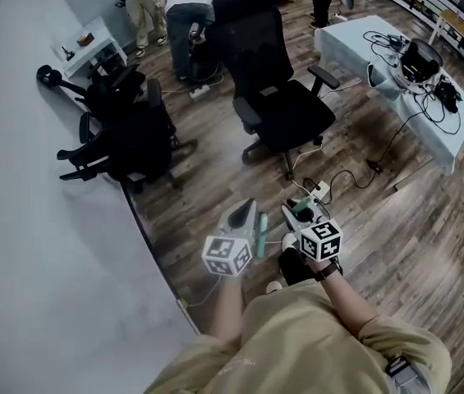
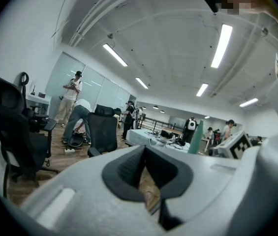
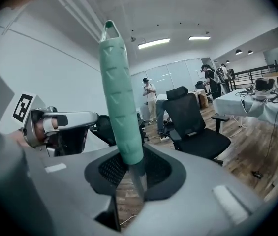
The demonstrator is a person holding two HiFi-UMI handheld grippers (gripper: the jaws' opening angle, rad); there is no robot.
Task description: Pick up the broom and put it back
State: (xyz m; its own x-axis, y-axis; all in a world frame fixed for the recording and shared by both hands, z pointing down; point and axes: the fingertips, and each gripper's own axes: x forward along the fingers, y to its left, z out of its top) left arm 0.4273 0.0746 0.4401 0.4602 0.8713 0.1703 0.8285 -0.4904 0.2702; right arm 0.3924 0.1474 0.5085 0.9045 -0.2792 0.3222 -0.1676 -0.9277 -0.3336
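Nearest: the person's tan shirt [image 1: 297,343], with both forearms stretched forward over the wood floor [image 1: 396,245].

Right gripper [image 3: 135,171]: jaws nearly together, clamped on the broom [image 3: 120,92] on the dark shaft just below its green grip. The handle stands upright out of the jaws, its tip toward the ceiling. The brush end is not made out in any view.

Left gripper [image 2: 144,154]: jaws closed on each other with nothing between them, just beside the right one.

Ahead is a black office chair [image 1: 285,105], with a cluttered table [image 1: 342,35] beyond it at right.

Judgement: the pick-up looks done, with the broom secure in the right grip. Remaining: reach its storage spot, which no view identifies, and set it down there.
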